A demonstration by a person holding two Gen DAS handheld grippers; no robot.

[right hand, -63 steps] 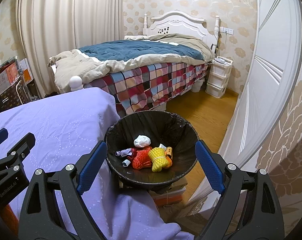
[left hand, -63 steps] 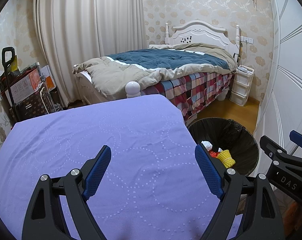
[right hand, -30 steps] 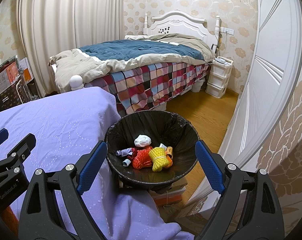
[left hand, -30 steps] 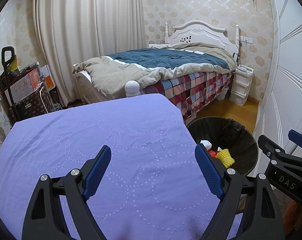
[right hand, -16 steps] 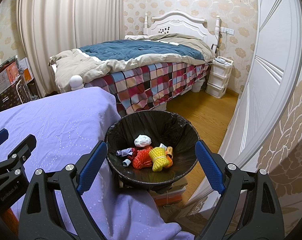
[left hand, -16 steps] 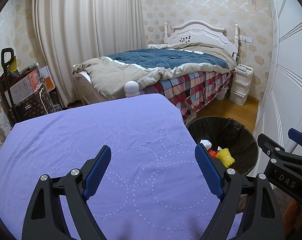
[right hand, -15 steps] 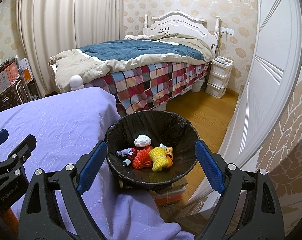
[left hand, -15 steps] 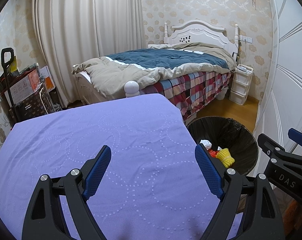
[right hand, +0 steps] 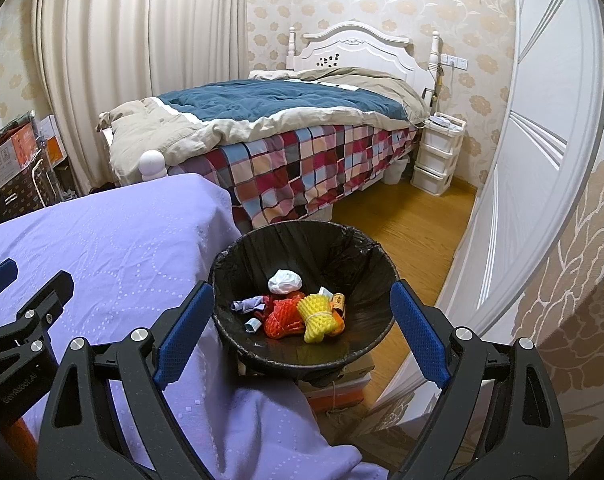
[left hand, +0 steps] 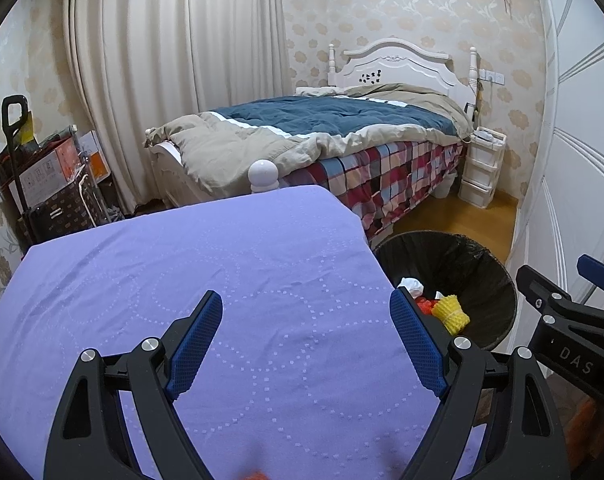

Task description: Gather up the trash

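Trash (right hand: 298,312) heaped in upright bin (right hand: 358,248) (no clear long axis).

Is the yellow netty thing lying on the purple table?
No, the yellow foam net lies inside the black trash bin, beside the purple tablecloth.

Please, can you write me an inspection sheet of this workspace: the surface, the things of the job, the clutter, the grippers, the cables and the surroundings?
Surface: purple tablecloth, nothing seen on it.
Job's things: black-lined trash bin beside the table's right edge holds yellow foam net, red foam net, white crumpled wad, grey scrap, small brown piece.
Clutter: cardboard boxes and bags by the left wall.
Grippers: left gripper open, over the cloth, holding nothing; right gripper open, above the bin, holding nothing.
Cables: nothing seen.
Surroundings: bed with blue quilt, white drawer unit, curtains, wooden floor.
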